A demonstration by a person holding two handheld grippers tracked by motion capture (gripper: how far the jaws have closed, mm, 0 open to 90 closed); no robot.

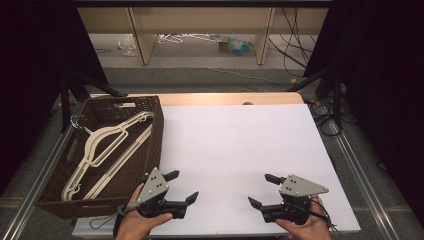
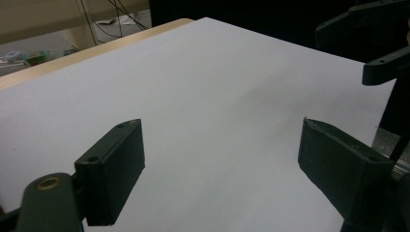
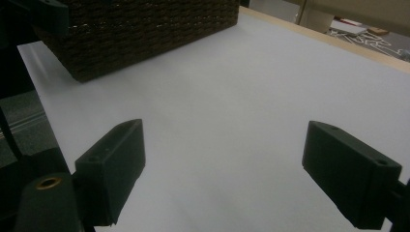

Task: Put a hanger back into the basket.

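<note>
We hold the left gripper (image 1: pixel 182 186) and the right gripper (image 1: pixel 261 190) low over the near edge of the white tabletop (image 1: pixel 235 145), tips turned toward each other, both with jaws wide apart and nothing between them. The pale hangers (image 1: pixel 107 150) lie in the brown wicker basket (image 1: pixel 155 131) at the tabletop's left, just beside our left gripper, their long axes slanting from near-left to far-right, hooks at the far end.

A matt, smooth white sheet covers the pale wooden tabletop (image 1: pixel 230 98), the dark brown basket (image 1: pixel 156 131) at nine o'clock is rough woven wicker holding smooth cream plastic hangers (image 1: pixel 107 145) with metal hooks, and both tongs are matt black plastic.
</note>
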